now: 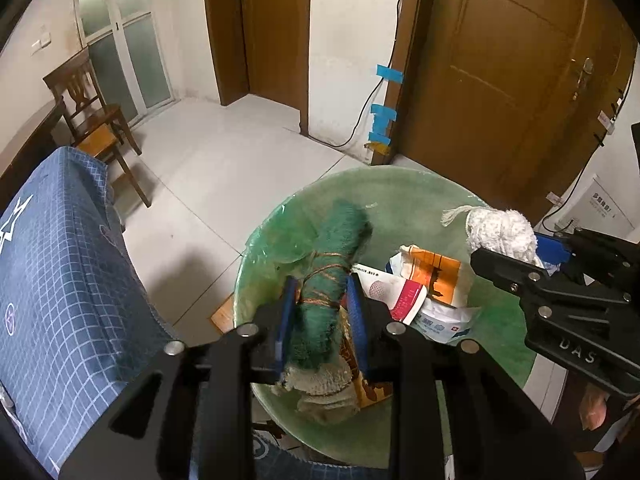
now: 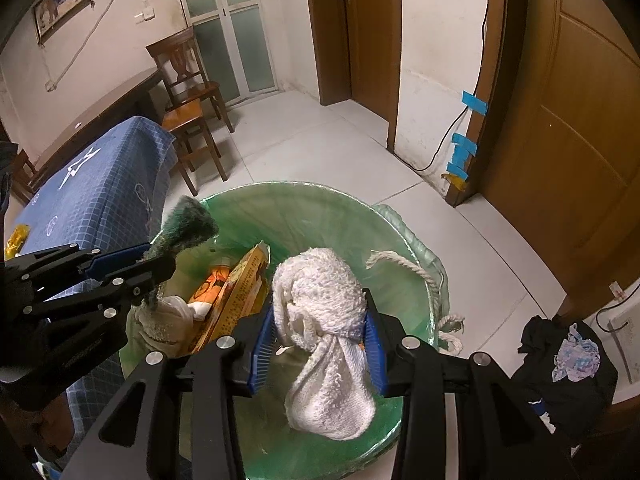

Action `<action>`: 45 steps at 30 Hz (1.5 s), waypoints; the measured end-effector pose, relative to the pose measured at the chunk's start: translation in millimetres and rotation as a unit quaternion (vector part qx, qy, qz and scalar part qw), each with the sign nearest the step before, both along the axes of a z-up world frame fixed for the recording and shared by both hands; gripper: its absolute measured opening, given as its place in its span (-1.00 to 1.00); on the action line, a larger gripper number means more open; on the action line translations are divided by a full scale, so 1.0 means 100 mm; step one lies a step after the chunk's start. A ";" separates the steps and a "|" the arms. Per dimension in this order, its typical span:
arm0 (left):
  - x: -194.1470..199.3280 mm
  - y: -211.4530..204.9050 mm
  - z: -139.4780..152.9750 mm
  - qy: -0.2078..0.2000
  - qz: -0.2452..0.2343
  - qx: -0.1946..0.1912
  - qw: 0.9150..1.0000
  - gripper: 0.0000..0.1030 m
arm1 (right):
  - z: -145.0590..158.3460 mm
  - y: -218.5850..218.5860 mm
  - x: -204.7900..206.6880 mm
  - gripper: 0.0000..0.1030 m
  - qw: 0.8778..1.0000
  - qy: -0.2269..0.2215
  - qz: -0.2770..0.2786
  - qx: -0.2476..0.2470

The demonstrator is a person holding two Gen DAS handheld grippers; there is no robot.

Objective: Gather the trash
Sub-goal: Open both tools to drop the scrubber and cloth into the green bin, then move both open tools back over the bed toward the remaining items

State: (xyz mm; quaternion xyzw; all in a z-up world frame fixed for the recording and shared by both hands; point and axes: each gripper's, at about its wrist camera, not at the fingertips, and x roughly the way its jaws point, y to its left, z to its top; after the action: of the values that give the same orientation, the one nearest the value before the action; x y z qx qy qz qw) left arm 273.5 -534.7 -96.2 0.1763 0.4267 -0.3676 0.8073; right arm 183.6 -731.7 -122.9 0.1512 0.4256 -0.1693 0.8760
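While both claws hang over the bin (image 2: 304, 216), we find each with a bundle between its pads. Nearest in the left wrist view, the left claw (image 1: 322, 320) straddles the green bundle (image 1: 332, 248); its pads flank it loosely, and we cannot tell if they press. Its long axis runs forward along the fingers. In the right wrist view, the right claw (image 2: 320, 344) stands partly spread about the white towel (image 2: 320, 292), which droops below. Both bundles lie directly above the green liner, so release should need no travel. Beyond lie packaging scraps (image 1: 432, 280).
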 end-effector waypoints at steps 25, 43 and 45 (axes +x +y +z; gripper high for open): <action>-0.18 0.33 0.18 -0.022 0.011 -0.009 1.000 0.28 | 0.39 0.19 -0.49 0.24 0.998 -0.045 -0.012 -0.032; -0.48 2.15 0.44 -0.057 0.070 -0.069 0.994 0.28 | 0.59 1.91 -1.02 0.55 0.982 -0.168 0.081 -0.041; -0.48 2.54 0.41 -0.054 0.089 -0.071 0.992 0.28 | 0.53 2.19 -1.01 0.56 0.979 -0.169 0.106 -0.028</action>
State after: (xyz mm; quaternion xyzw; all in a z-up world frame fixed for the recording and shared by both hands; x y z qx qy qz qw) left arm 225.9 -280.7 -54.9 0.0997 0.3694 -0.3134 0.8691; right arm 82.5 -512.6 -69.6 0.1068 0.2801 -0.0590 0.9522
